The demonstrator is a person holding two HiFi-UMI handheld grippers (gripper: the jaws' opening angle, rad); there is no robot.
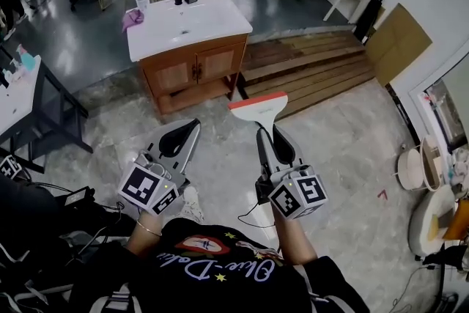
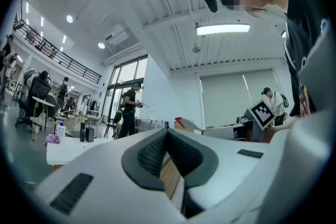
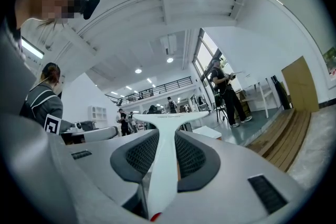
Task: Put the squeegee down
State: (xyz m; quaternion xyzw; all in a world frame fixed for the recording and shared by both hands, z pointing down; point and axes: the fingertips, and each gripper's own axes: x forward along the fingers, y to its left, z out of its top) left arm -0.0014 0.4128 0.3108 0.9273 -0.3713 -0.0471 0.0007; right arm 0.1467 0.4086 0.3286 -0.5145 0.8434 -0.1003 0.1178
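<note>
The squeegee (image 3: pixel 161 150) is up in the air, clamped by its handle between the fingers (image 3: pixel 137 157) of the right gripper (image 1: pixel 270 137). In the head view its wide head points to 12 o'clock, over the stone floor (image 1: pixel 344 150). The white surface (image 1: pixel 220 17) of the sink cabinet lies well apart at 11 o'clock from it. It is a flat white T: a narrow handle flaring into a broad head, an orange-red strip along the head's far edge and a red spot at the butt of the handle. It looks like light moulded plastic, stiff in the handle, probably with a soft, bendy wiping edge. The smooth handle could slide in a loose grip. The flared neck just behind the head, where the pads sit now, seems the safest hold. The blade edge is best kept from taking the first knock when it is laid flat. The left gripper (image 1: pixel 187 130) is at 9 o'clock from the right one, its fingers pressed together with nothing between them.
</note>
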